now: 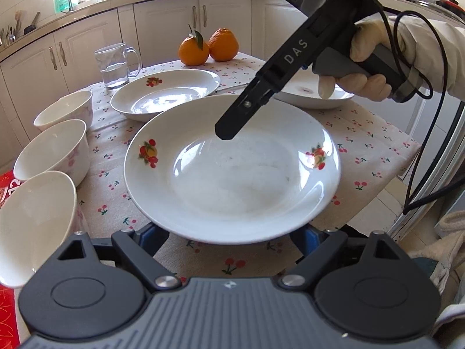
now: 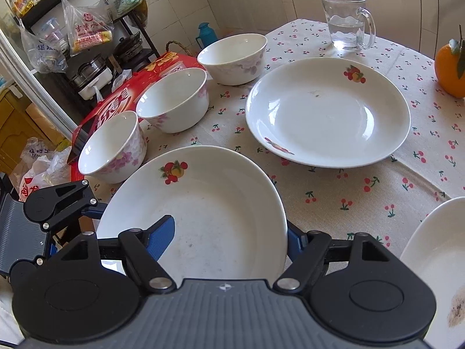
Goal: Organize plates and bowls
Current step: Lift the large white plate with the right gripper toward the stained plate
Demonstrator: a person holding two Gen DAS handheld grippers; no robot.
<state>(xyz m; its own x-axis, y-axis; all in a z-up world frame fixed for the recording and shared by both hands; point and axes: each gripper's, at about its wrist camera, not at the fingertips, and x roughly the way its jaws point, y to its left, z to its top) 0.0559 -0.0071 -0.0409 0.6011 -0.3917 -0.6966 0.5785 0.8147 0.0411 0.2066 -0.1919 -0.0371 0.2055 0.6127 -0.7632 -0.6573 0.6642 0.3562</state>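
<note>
Left wrist view: over the cherry-print tablecloth (image 1: 363, 151) sits the fruit-painted plate (image 1: 232, 180), its near rim above my left claw (image 1: 231, 237), whose fingers stand spread beneath it. A second plate (image 1: 165, 93) lies beyond that plate, and three bowls (image 1: 55, 148) line up left of it. My right claw (image 2: 232, 232) straddles its rim, one finger inside; whether it pinches, I cannot tell.

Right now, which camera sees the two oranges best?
The left wrist view. Both oranges sit in full sight at the far edge of the table, side by side. The right wrist view catches only one orange, cut off by the picture's right edge.
</note>
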